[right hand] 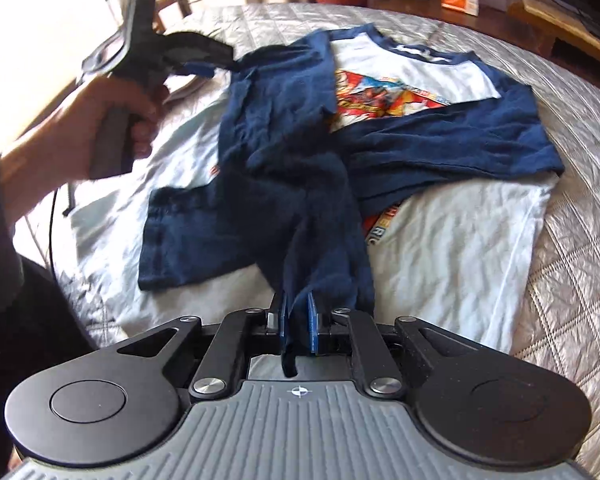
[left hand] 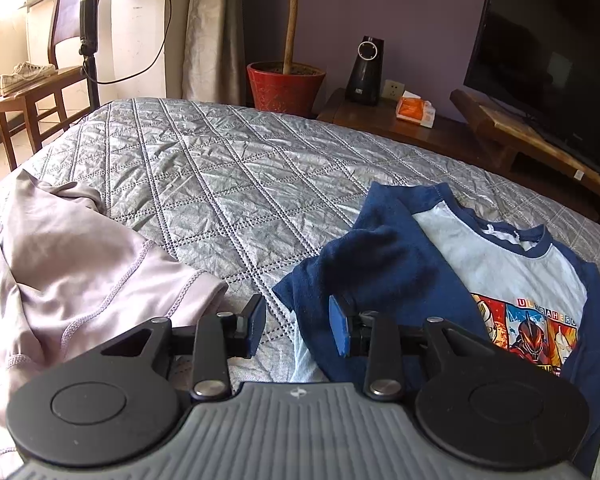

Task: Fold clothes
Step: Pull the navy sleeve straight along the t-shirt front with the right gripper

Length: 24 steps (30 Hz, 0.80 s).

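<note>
Bedding in quilted grey (left hand: 228,184) fills most of both views and carries everything else. Behind it, in the left wrist view, a dark television (left hand: 548,40) is seen on a wooden stand, a red plant pot (left hand: 285,87) stands by the wall, and a wooden chair (left hand: 40,92) with a pale shoe on its seat is placed beside a fan stand.

A navy and white shirt (right hand: 440,136) with a bright cartoon print is spread on the bed, collar toward the far side; its right sleeve is laid across the body, and its left sleeve is folded inward over the chest. A pale lilac garment (left hand: 72,264) is left crumpled on the bed to the left of the shirt, apart from it.

The left gripper (left hand: 298,322) is held low at the shirt's left shoulder edge with its blue pads parted; nothing is seen pressed between them, and only quilt and the shirt's edge lie beyond the gap. In the right wrist view it is seen gripped by a hand (right hand: 100,120) at the far left.

The right gripper (right hand: 298,326) is drawn nearly together and clamped on a strip of navy sleeve cloth (right hand: 320,248), which is pinched between the pads and trails out below them.
</note>
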Tool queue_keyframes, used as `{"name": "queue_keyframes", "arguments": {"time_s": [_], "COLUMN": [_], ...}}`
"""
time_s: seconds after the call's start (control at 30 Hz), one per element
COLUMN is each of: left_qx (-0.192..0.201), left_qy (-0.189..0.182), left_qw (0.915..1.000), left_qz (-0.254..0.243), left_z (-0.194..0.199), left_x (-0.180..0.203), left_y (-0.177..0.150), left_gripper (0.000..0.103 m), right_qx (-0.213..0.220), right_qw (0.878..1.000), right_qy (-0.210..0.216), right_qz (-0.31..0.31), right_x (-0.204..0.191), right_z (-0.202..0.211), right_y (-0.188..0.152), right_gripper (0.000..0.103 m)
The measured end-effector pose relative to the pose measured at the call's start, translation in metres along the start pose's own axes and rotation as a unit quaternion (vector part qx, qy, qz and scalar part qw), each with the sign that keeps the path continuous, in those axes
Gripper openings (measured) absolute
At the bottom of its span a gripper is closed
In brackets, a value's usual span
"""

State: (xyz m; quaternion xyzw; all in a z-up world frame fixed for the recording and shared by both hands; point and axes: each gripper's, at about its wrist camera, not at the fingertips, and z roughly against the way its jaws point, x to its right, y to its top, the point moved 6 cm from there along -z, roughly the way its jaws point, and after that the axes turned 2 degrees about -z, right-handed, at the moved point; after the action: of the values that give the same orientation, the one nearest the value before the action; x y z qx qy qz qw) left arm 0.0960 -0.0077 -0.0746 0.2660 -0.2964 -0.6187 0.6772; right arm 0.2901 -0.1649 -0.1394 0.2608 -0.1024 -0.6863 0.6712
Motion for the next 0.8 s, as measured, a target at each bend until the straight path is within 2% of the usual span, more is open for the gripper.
{"name": "queue_keyframes", "arguments": {"time_s": [0.03,0.1,0.2,0.27,0.3,0.33,0.37,0.4,0.47,0.53,0.63,0.8], "left_qx": [0.0,-0.001,-0.001,-0.001,-0.002,-0.002,-0.002,-0.001,0.0,0.0,-0.001,-0.002], "left_qy": [0.0,0.0,0.001,0.0,0.0,-0.001,-0.001,-0.001,0.0,0.0,0.0,-0.001], "left_qw": [1.0,1.0,1.0,1.0,1.0,1.0,1.0,1.0,1.0,1.0,1.0,1.0], "left_qz": [0.0,0.002,0.005,0.003,0.0,-0.003,-0.005,-0.008,-0.01,-0.007,-0.006,-0.009], "left_z": [0.0,0.0,-0.001,0.0,0.0,0.0,0.0,0.001,0.001,0.0,-0.001,0.0], "left_x": [0.0,-0.001,-0.002,0.0,0.001,0.002,0.003,0.004,0.004,0.003,0.003,0.004], "left_y": [0.0,0.0,0.0,0.0,-0.001,-0.001,-0.002,-0.002,-0.002,-0.001,-0.001,-0.002], "left_gripper": [0.032,0.032,0.032,0.032,0.032,0.032,0.032,0.032,0.032,0.032,0.032,0.032], "right_qx": [0.012,0.01,0.011,0.032,0.028,0.011,-0.005,-0.016,-0.032,-0.038,-0.039,-0.026], "right_qw": [1.0,0.999,0.998,0.995,0.99,0.985,0.979,0.973,0.973,0.974,0.978,0.982], "right_qy": [-0.019,-0.046,-0.055,0.018,0.034,0.029,0.024,0.022,0.034,0.032,0.007,-0.004], "right_qz": [-0.013,-0.022,0.034,0.092,0.131,0.168,0.204,0.229,0.227,0.222,0.204,0.189], "right_x": [0.012,0.029,0.021,-0.014,-0.031,-0.044,-0.055,-0.062,-0.063,-0.06,-0.046,-0.038], "right_z": [0.002,0.001,0.004,0.012,0.011,0.004,-0.003,-0.01,-0.02,-0.028,-0.037,-0.044], "right_y": [0.002,0.0,-0.002,-0.002,-0.004,-0.007,-0.011,-0.014,-0.017,-0.02,-0.018,-0.01], "right_gripper": [0.022,0.024,0.025,0.033,0.056,0.077,0.078,0.068,0.062,0.049,0.047,0.046]}}
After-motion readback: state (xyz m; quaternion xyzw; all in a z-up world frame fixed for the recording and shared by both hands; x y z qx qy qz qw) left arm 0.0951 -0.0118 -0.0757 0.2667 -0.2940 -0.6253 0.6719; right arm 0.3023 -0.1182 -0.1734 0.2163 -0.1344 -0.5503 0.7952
